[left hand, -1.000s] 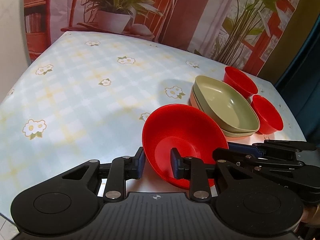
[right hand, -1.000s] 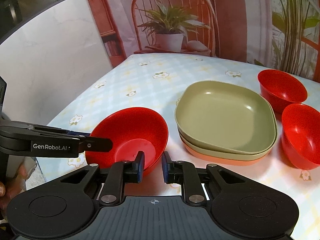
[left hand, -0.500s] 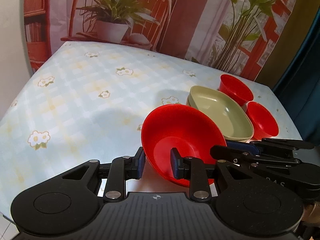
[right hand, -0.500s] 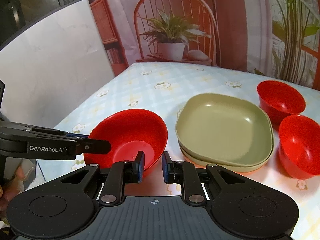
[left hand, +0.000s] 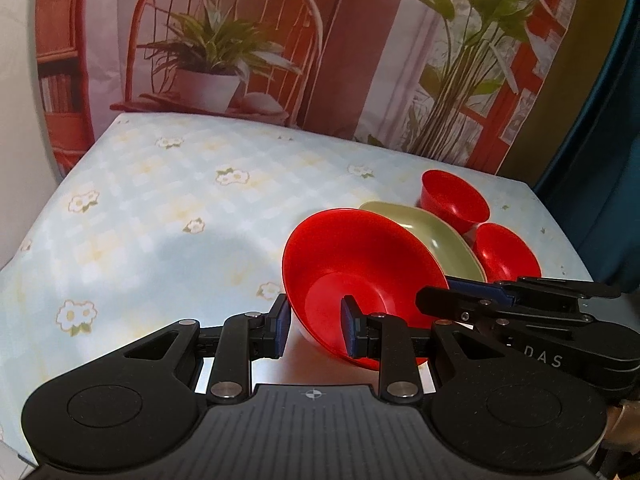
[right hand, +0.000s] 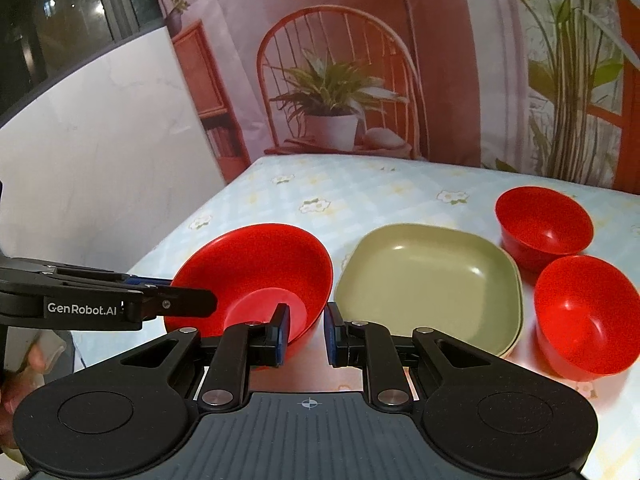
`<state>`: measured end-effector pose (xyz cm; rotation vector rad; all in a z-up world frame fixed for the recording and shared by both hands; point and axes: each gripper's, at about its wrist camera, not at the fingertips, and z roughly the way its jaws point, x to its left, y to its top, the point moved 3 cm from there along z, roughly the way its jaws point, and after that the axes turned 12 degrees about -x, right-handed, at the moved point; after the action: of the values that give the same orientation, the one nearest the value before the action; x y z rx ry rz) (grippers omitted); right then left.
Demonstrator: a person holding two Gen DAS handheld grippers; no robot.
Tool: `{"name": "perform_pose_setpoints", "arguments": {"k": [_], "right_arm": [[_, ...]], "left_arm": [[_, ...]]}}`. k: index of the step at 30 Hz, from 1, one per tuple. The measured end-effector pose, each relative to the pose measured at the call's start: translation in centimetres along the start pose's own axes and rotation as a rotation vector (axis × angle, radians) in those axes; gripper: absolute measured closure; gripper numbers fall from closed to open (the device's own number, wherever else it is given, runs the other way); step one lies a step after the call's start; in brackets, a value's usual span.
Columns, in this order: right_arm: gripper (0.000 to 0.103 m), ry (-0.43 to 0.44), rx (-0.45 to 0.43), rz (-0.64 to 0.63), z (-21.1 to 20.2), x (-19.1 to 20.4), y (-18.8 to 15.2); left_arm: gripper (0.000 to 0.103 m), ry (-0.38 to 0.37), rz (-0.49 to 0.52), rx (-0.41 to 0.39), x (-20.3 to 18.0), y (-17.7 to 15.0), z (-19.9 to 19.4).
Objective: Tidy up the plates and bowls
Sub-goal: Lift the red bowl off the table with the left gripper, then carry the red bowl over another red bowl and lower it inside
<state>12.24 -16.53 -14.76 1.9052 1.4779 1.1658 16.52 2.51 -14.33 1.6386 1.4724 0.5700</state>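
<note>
Evidently, in the left wrist view the held red bowl (left hand: 360, 264) had risen from where it was a second before. It now overlapped the near-left corner of the green plate stack (left hand: 444, 236), which looked smaller and lower down. The left gripper (left hand: 314, 330) was closed to a narrow gap on the bowl's near wall, one pad outside and one inside. The right gripper (left hand: 436, 296) reached in from the plate-stack side and met the opposite rim. The lift appeared complete, and the carry toward the other bowls was judged the step in hand. Beyond the stack stood the far small bowl (left hand: 456, 196), and to the right of the stack the near small bowl (left hand: 506, 252). The table (left hand: 140, 208) was bare to the left of the stack. To the right of the stack, past the two bowls, its edge lay near a dark curtain (left hand: 592, 160).

In the right wrist view the same rise was recorded: the held red bowl (right hand: 256, 264) sat left of the green plate stack (right hand: 428, 280) and apart from it. The right gripper (right hand: 306, 328) was nearly closed on the bowl wall nearest the stack. The left gripper (right hand: 208, 300) held the rim on the side away from it. The far small bowl (right hand: 544, 220) and near small bowl (right hand: 584, 312) stood right of the stack, close to each other. Whether they touched could not be told. The table (right hand: 360, 196) offered open room behind the stack. Its left edge dropped away below the bowl, beside a white wall (right hand: 100, 160).
</note>
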Motion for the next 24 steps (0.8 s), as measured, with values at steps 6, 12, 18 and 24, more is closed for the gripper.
{"name": "perform_pose_setpoints", "arguments": {"k": [6,12,18,24], "right_arm": [[0.086,-0.020,-0.022,0.025,-0.6,-1.3,0.7],[0.086,-0.056,-0.054,0.050,-1.8,-3.5,1.6],[0.086,-0.102,-0.087,0.067,-3.3,-6.4,2.8],[0.086,-0.149,-0.116,0.083,-4.5,-9.1,3.7]], "left_arm": [[0.074,-0.027,0.019,-0.001,-1.4,0.9,0.6],[0.074,-0.070,0.043,0.000,-3.7,1.8,1.8],[0.074,-0.117,0.085,-0.006,-6.4,2.8,3.0],[0.074,-0.155,0.124,-0.003,-8.8,3.5,4.4]]}}
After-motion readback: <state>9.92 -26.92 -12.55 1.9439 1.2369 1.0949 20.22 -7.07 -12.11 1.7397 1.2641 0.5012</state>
